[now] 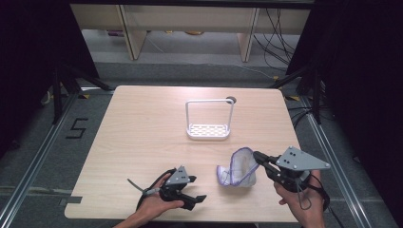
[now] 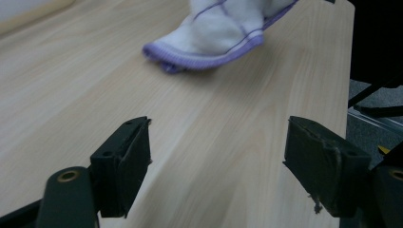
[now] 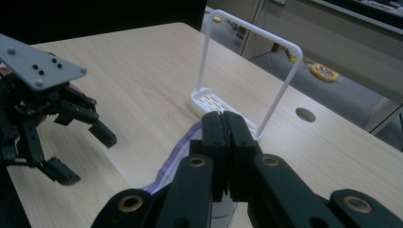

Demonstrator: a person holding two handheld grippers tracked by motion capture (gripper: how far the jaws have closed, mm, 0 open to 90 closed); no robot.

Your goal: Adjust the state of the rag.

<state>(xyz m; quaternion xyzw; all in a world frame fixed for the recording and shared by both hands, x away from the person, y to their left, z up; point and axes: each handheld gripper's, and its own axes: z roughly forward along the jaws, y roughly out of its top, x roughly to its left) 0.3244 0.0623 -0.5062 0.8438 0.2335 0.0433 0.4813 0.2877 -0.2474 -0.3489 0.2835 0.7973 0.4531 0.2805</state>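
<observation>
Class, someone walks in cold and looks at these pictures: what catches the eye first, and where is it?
First, the white cloth with purple trim, lifted at one edge by the right claw, shut on it near the table's front right. Next, the white wire rack standing upright mid-table, farther back. The left claw waits open at the front, left of the cloth.

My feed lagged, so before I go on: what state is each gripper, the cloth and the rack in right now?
Left gripper: open, jaws wide apart, holding nothing, low over the table.
Right gripper: shut on the cloth's edge, lifting that side.
Cloth: white with purple trim, crumpled, one edge raised, the rest on the table.
Rack: white, upright, its tall hoop bare, perforated base flat on the table.
</observation>
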